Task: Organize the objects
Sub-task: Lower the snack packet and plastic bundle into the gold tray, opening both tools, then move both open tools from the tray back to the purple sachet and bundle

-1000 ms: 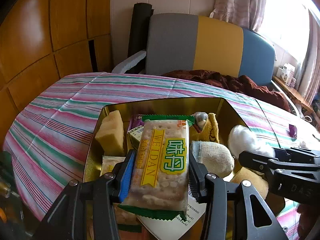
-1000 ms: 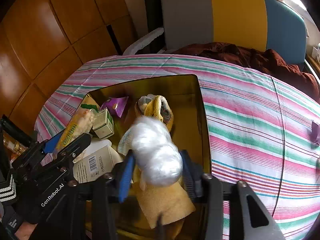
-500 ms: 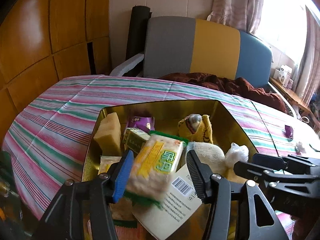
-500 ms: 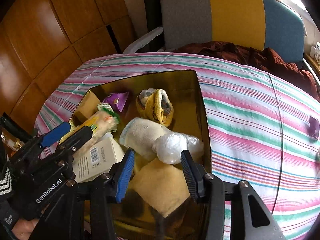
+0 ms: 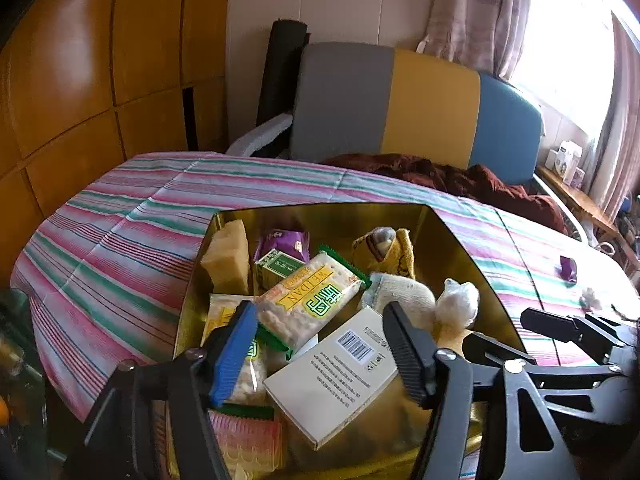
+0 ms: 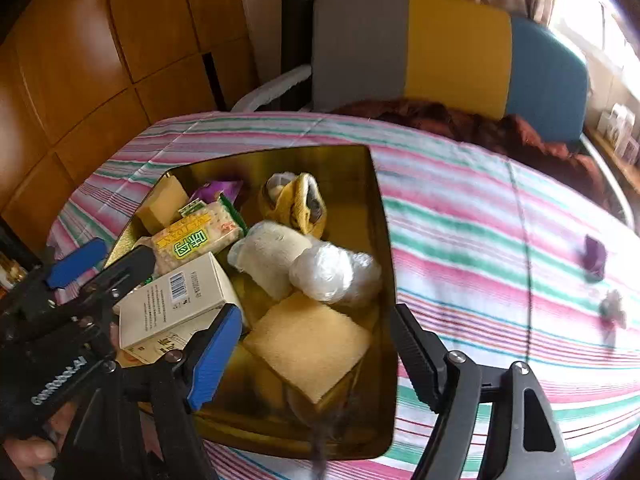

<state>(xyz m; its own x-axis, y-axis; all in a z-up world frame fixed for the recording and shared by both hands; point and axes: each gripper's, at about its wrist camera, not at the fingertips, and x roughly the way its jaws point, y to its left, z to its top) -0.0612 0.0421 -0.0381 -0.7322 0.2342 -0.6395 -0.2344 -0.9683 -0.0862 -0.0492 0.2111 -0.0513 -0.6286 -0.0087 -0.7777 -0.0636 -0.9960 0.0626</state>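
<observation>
A gold tin point(image 5: 452, 240) on the striped table holds several items. The green-edged cracker pack point(image 5: 312, 304) lies tilted on a white barcoded carton point(image 5: 336, 380). My left gripper point(image 5: 320, 312) hovers just behind it, jaws opening, and neither pad presses on the pack. The white plastic ball point(image 6: 332, 272) rests in the tin point(image 6: 380, 208) beside a cream sock point(image 6: 268, 256) and above a yellow sponge point(image 6: 308, 344). My right gripper point(image 6: 316, 312) is over the tin's near end, jaws opening wide with nothing gripped. The left gripper point(image 6: 100, 260) also shows at the left of the right wrist view.
Also in the tin are a yellow block point(image 5: 228, 256), a purple packet point(image 5: 284, 240), a small green box point(image 5: 280, 266) and a yellow sock point(image 5: 384, 248). A purple scrap point(image 6: 594, 256) and a white scrap point(image 6: 612, 308) lie on the cloth at right. A tricolour chair point(image 5: 432, 100) stands behind.
The left gripper let go of the cracker pack, which dropped onto the carton. The right gripper let go of the white plastic ball, which now lies in the tin. Both jaws spread and drew back.
</observation>
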